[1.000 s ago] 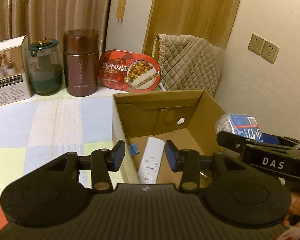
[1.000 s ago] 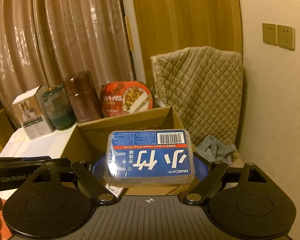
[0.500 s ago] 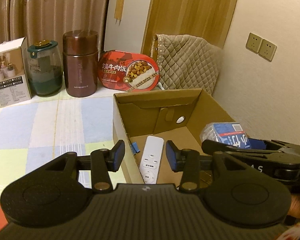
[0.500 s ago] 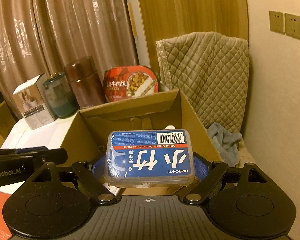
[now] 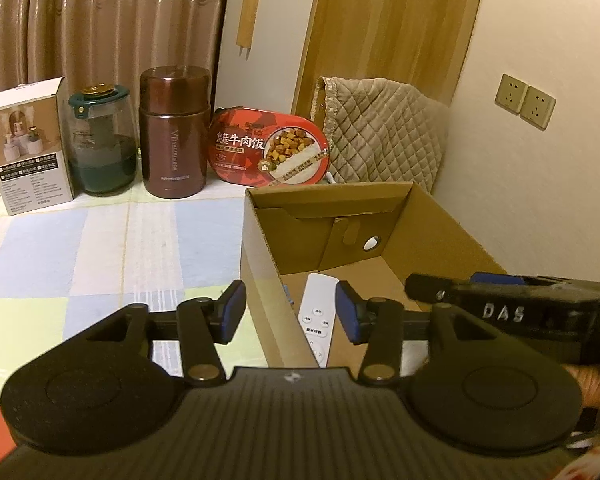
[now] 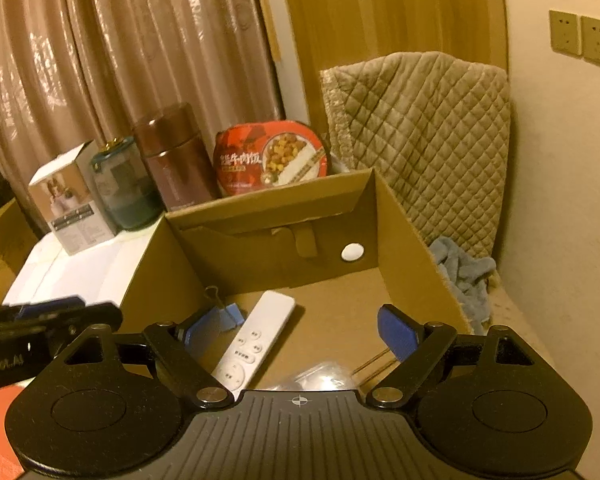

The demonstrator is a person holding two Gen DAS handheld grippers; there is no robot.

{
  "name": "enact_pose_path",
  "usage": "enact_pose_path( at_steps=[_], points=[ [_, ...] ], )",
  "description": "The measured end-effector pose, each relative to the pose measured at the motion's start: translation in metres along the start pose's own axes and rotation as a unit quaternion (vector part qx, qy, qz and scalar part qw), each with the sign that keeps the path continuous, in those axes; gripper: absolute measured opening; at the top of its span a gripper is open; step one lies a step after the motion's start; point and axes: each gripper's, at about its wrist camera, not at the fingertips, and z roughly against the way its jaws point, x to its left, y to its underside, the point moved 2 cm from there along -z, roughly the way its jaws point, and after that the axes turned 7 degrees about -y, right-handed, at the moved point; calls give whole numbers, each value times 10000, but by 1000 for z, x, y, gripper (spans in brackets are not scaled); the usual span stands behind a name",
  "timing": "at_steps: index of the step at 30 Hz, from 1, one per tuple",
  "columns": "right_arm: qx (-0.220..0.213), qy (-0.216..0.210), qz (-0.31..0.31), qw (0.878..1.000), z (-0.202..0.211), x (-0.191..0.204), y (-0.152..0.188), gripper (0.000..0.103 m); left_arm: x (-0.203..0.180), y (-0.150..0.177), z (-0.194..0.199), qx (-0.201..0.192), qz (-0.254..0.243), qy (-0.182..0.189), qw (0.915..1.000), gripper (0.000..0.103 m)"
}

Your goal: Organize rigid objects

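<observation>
Right gripper point(image 6: 290, 330) gapes empty above the open brown cardboard box point(image 6: 412, 232) holding a slim white remote control point(image 6: 256, 340); left gripper point(image 5: 290, 312), jaws just widening, grips nothing.

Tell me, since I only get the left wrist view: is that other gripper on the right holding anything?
Observer: No. In the right wrist view the right gripper stands open, with nothing between its pads.
Operator: What lies in the cardboard box besides the white remote?
Observer: A blue binder clip, just left of the remote.
Operator: Anything beyond the box?
Observer: A grey-blue cloth lies crumpled outside its right wall.
</observation>
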Motion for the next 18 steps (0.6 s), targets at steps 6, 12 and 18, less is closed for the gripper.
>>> enact_pose_path(
  at_steps=[6, 12, 18],
  points=[
    [-376, 164, -34, 9992, 18, -2, -2, 83, 4, 9, 13, -38, 90, -12, 10000, 61],
    [-873, 290, -61, 9957, 54, -2, 4, 84, 8, 21, 43, -127, 170, -79, 9997, 79],
    [-1138, 300, -172, 9929, 108, 1, 33, 84, 0, 41, 89, -47, 160, -97, 9998, 88]
  ],
)
